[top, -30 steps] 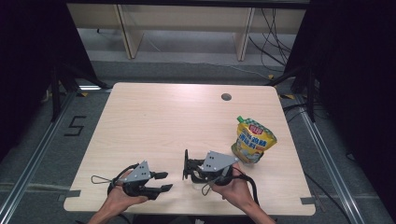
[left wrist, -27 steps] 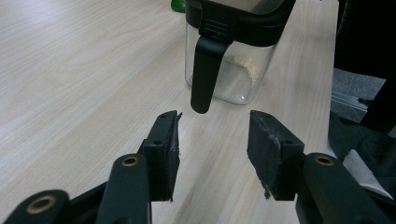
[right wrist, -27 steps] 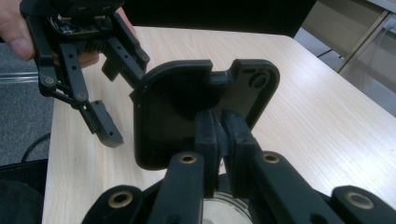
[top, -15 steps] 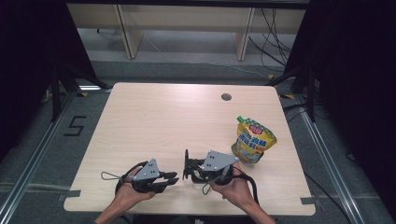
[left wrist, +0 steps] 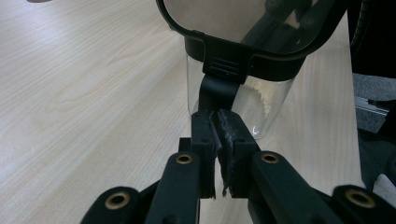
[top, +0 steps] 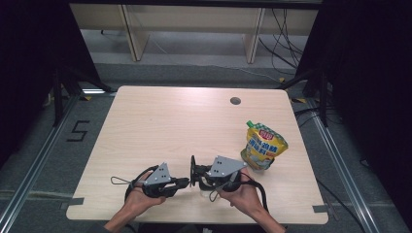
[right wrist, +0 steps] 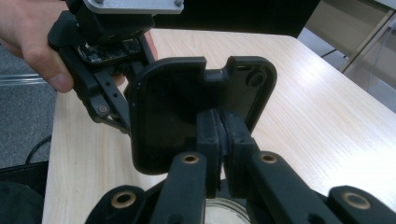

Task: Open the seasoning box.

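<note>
A small clear container (left wrist: 275,100) with a black hinged lid (left wrist: 224,58) stands near the table's front edge. In the high view the lid (top: 193,169) stands upright between my two grippers. My left gripper (left wrist: 218,116) has just been closing and is now shut on the black tab under the lid. In the high view my left gripper (top: 183,182) points right at the lid. My right gripper (right wrist: 219,119) is shut on the lid (right wrist: 163,107), with the container's rim (right wrist: 224,207) just below its jaws. From above, my right gripper (top: 197,175) points left.
A yellow snack pouch (top: 264,148) with a green cap lies on the table (top: 184,121) to the right of my right hand. A round cable hole (top: 235,101) sits near the far edge. Shelving and cables are on the floor beyond.
My left gripper has slid right toward the lid and its jaws have closed. The right gripper and the pouch have stayed put.
</note>
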Tool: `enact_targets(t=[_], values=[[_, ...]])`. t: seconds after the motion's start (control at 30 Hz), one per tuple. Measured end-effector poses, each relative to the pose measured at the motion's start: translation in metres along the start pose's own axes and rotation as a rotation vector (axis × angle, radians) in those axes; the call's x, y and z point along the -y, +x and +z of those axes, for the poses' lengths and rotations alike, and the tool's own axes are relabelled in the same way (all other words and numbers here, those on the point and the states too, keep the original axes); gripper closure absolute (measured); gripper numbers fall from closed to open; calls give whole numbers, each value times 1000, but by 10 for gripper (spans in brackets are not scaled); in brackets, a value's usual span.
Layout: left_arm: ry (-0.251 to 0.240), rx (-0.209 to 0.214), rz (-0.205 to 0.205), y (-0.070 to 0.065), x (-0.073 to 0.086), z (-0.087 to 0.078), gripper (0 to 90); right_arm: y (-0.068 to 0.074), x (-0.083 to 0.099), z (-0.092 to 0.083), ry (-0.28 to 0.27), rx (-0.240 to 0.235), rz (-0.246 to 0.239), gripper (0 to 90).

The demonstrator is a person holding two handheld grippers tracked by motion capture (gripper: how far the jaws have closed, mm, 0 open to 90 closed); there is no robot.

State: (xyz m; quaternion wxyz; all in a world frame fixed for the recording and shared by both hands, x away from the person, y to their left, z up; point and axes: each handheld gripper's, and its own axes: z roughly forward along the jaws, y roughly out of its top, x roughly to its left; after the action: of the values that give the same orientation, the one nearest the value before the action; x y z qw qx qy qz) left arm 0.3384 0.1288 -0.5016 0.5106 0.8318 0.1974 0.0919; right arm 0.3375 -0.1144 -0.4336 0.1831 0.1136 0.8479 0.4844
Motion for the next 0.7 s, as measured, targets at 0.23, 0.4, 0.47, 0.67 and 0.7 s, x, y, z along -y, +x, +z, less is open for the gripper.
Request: enact_targets(t=[0.23,0.4,0.47,0.67,0.7], values=[[-2,-7,5,0,0,0,843,0,-2,5,2,-5,-5,873],[4,-9,-2,0,0,0,839,1,-2,7,4,-10,-4,874],[5,-7,-6,0,1,1,821,0,-2,6,2,-8,-1,869],[26,-26,1,-1,2,0,740,-4,0,-2,-7,11,11,853],[26,-26,-15,-2,2,0,724,-5,1,-4,-12,17,18,847]])
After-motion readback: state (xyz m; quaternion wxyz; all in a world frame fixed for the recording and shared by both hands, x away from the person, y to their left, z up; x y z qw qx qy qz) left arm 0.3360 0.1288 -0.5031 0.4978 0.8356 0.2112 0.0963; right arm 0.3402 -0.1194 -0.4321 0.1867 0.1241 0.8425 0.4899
